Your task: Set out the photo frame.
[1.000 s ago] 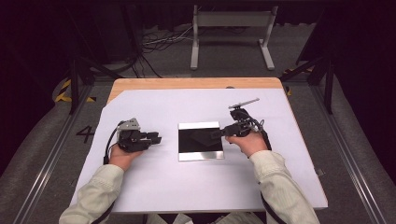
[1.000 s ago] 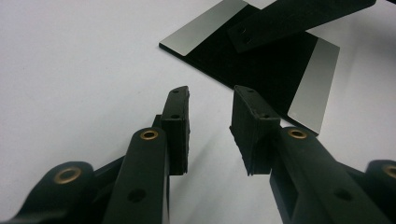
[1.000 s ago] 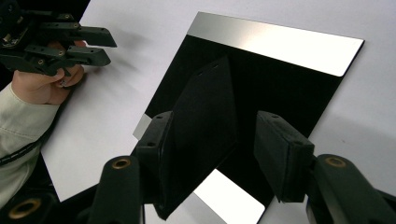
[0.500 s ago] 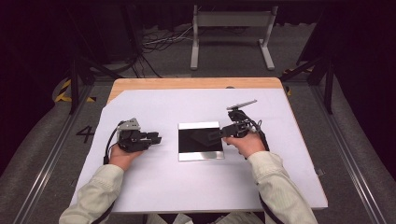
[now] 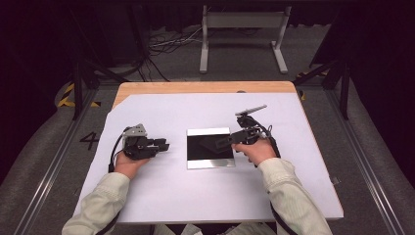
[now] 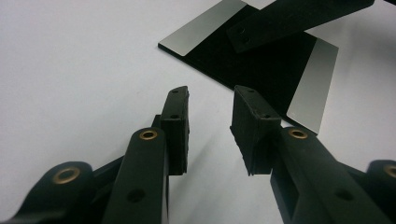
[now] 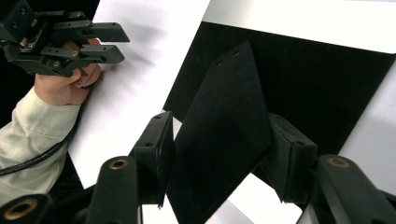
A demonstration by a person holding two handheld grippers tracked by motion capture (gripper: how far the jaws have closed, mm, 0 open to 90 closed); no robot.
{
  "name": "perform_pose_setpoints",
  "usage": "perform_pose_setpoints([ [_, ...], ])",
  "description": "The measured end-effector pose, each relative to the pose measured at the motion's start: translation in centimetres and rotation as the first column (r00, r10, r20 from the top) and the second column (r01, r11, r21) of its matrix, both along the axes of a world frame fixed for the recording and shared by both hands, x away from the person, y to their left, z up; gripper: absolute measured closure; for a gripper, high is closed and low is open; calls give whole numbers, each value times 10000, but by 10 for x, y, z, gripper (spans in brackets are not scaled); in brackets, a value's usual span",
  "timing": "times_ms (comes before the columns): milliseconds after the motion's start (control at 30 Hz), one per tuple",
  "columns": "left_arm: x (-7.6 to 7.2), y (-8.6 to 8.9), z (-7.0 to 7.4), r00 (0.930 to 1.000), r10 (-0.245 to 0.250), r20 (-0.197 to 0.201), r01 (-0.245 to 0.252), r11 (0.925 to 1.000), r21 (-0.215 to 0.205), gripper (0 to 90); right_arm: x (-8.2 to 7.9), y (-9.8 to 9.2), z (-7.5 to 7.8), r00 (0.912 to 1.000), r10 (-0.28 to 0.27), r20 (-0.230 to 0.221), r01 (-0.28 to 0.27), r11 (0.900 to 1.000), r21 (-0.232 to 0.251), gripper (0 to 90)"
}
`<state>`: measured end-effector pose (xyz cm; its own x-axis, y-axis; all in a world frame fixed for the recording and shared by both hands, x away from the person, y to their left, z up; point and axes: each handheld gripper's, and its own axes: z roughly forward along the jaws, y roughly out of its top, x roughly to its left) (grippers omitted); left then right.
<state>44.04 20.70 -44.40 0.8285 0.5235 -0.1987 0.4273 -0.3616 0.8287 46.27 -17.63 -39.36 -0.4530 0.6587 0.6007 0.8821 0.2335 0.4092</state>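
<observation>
White sheet [image 5: 195, 191] covers the table, wooden far edge [image 5: 195, 87] bare. High view: black tray [image 5: 210, 148] with silver ends at sheet's centre; left gripper [image 5: 161, 145] beside it, right gripper [image 5: 226, 140] over its right edge. Left gripper view: jaws spread, empty. Right gripper view: jaws pinching a flat black plate [image 7: 224, 135] above the tray.
</observation>
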Motion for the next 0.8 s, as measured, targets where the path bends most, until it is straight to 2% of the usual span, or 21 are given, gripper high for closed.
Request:
perform_pose_setpoints([
  [167,0,0,0,10000,-30,22,30,10000,19,668,1,2,-2,9999,67,-155,-67,10000,29,460],
  [300,0,0,0,10000,-27,12,27,10000,24,667,0,2,-1,9998,113,-157,-115,9998,-137,495],
  [800,0,0,0,10000,-42,-13,42,10000,39,668,0,3,-4,9973,248,-690,-242,9997,91,500],
])
